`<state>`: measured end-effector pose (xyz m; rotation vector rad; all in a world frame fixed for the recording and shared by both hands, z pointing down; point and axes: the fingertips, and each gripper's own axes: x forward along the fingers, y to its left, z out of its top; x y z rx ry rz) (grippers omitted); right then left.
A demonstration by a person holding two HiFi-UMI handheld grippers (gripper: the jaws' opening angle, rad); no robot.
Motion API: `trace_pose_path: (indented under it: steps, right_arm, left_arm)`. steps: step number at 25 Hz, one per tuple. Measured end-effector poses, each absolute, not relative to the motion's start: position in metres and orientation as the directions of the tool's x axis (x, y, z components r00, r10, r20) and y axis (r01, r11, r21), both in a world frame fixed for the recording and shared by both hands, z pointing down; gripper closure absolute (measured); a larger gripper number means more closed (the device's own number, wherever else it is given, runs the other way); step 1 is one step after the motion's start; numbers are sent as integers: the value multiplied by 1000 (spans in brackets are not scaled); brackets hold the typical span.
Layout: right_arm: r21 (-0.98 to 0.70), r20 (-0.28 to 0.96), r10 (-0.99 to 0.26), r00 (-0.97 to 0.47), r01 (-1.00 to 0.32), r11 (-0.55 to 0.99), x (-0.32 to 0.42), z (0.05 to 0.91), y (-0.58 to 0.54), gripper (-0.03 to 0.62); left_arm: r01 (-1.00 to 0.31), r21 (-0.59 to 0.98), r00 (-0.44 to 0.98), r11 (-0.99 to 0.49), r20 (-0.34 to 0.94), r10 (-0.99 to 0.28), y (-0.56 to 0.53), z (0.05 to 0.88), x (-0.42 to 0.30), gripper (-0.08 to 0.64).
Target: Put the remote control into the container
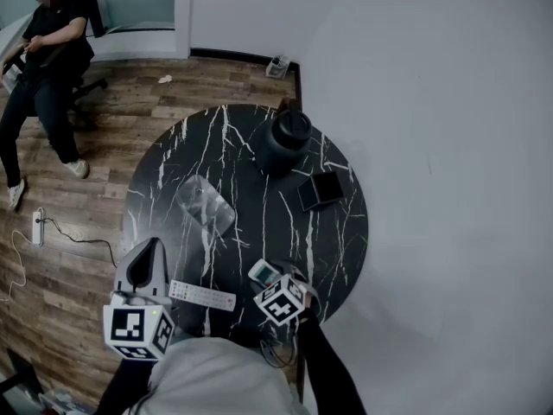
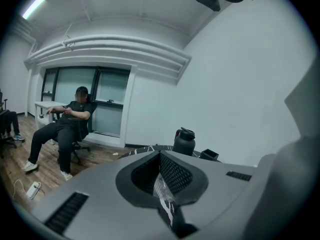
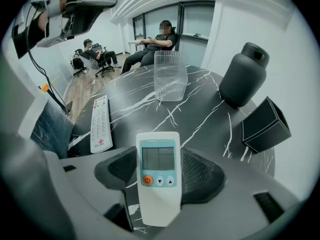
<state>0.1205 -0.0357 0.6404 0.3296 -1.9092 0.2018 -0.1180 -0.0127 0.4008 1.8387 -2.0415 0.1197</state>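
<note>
Right gripper: jaws are closed on the small remote control. It is clamped at its lower half, with the screen and three buttons turned toward the camera. In the head view it is seen at the lower centre, over the near part of the tabletop.

Left gripper: jaws are shut together, with nothing between them. In the head view it is seen at the lower left, at the tabletop's edge.

Counted, largest first:
- One black jug with lid, at the upper right of the right gripper view.
- One clear container, upright, at the upper centre, well apart from the held remote.
- One black open box, just below the jug.
- Two remotes: the held one, and a long remote control lying flat at the left, keys up.

Surface: the round tabletop is black stone with white veins.

Room: a wood-plank floor and a white wall are noted, with windows at the far end. Two seated persons are counted in the distance. A white power strip with cable lies on the floor at the left.
</note>
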Motion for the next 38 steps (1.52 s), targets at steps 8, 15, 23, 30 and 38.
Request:
trace_pose_path:
  steps: [8, 15, 23, 30, 38]
  right_arm:
    - [57, 912, -183, -367, -328, 943, 111, 623, -44, 314]
    - [80, 894, -213, -394, -328, 941, 102, 612, -48, 318]
    - [100, 879, -240, -413, -332, 938, 96, 604, -51, 327]
    - [131, 849, -289, -442, -353, 926, 89, 592, -59, 329]
    - [163, 816, -335, -470, -368, 915, 81, 577, -69, 331]
  left_arm:
    - [-970, 196, -70, 142, 335, -940, -10, 399, -120, 551]
    - [-970, 199, -67, 139, 330, -942, -8, 398, -120, 551]
    - [-969, 199, -72, 143, 324, -943, -6, 395, -123, 551]
    - [-970, 198, -74, 144, 323, -943, -6, 394, -125, 551]
    - [-970, 195, -76, 144, 321, -944, -5, 393, -125, 551]
